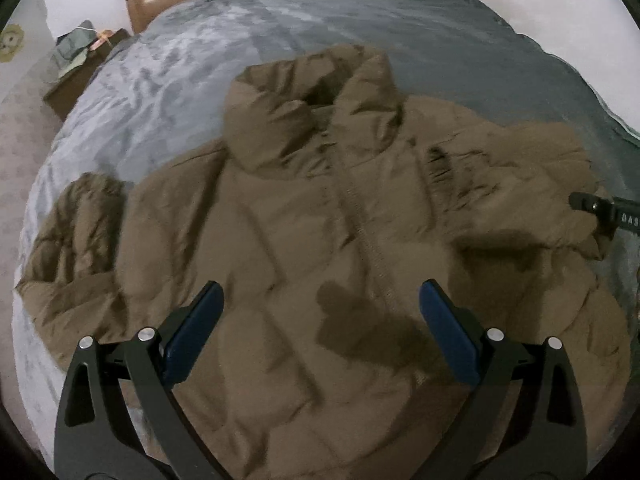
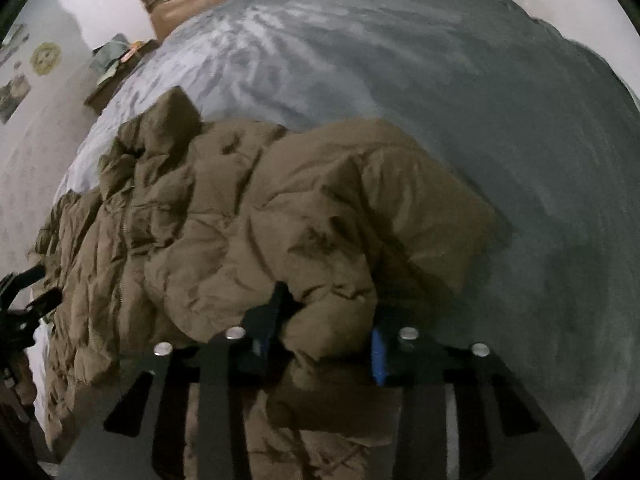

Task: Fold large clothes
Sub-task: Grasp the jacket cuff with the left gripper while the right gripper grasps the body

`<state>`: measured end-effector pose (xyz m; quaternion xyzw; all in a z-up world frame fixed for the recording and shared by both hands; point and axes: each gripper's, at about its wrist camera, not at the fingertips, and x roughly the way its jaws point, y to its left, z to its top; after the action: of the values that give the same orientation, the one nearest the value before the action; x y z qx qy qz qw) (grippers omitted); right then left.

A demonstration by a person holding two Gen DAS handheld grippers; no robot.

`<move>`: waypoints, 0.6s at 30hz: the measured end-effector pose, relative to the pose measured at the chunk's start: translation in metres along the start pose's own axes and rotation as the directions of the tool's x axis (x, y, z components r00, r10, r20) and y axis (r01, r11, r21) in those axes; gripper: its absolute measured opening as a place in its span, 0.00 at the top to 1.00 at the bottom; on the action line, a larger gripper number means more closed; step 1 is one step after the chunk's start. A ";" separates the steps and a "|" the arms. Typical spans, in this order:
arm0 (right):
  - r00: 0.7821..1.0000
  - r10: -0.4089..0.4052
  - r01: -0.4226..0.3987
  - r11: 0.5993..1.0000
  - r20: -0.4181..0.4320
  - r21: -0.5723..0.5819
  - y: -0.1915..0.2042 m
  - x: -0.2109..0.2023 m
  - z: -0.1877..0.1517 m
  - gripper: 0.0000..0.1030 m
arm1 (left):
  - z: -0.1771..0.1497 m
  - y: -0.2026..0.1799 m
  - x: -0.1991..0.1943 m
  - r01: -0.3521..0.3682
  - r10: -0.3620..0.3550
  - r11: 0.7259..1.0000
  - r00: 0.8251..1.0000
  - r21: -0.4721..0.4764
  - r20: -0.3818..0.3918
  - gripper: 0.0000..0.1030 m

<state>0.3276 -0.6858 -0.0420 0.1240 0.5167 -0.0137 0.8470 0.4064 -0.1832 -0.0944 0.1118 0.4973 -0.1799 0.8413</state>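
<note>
On the bed (image 1: 360, 20), spread over a grey-blue cover, lies a large brown padded jacket (image 1: 300, 240), front side up, with its zip (image 1: 362, 220) running down the middle and its tall collar (image 1: 316, 92) pointing toward the far wooden headboard (image 1: 148, 4).

Your left hand-held gripper (image 1: 320, 304) hangs over the lower front of the jacket with its two blue-padded fingers standing well apart and nothing between them; its shadow falls on the fabric just below.

Your right hand-held gripper (image 2: 324, 320) is clamped on a thick bunch of the jacket's right sleeve (image 2: 320, 240). From its own camera the puffy fabric fills the gap between the fingers and hides most of both pads; only a strip of blue shows on the right one. In the left camera this gripper appears only as a black tip (image 1: 600, 208) at the right edge, against the sleeve's end. White letters reading "DAS" show on it, and the rest of the word is cut off by the frame.

The other sleeve (image 1: 68, 236) lies out to the left, near the edge of the bed. A low bedside stand (image 1: 76, 80) beside the headboard holds a heap of things too blurred to name. Small pictures on the wall (image 2: 44, 58) in the right camera are too soft to read. Both views are smeared by motion.
</note>
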 end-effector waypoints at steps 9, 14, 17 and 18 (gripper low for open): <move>0.999 0.002 -0.005 0.994 -0.032 -0.107 0.031 0.017 0.007 0.67 | 0.028 -0.030 0.058 0.110 -0.111 0.993 0.993 -0.051 -0.035 0.08; 1.000 -0.002 -0.001 0.995 -0.028 -0.102 0.023 0.012 0.006 0.44 | 0.035 -0.051 0.081 0.129 -0.130 0.991 0.990 -0.024 -0.050 0.24; 1.000 0.010 -0.010 0.997 -0.002 -0.074 0.009 -0.003 0.004 0.34 | 0.039 -0.059 0.089 0.132 -0.132 0.991 0.989 -0.001 -0.063 0.33; 1.000 0.009 -0.009 0.998 0.008 -0.067 0.005 -0.007 0.003 0.32 | 0.039 -0.062 0.091 0.129 -0.128 0.992 0.990 0.009 -0.065 0.36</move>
<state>0.3278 -0.6823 -0.0337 0.0976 0.5129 0.0071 0.8529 0.4520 -0.2715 -0.1556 0.0908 0.5292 -0.2332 0.8107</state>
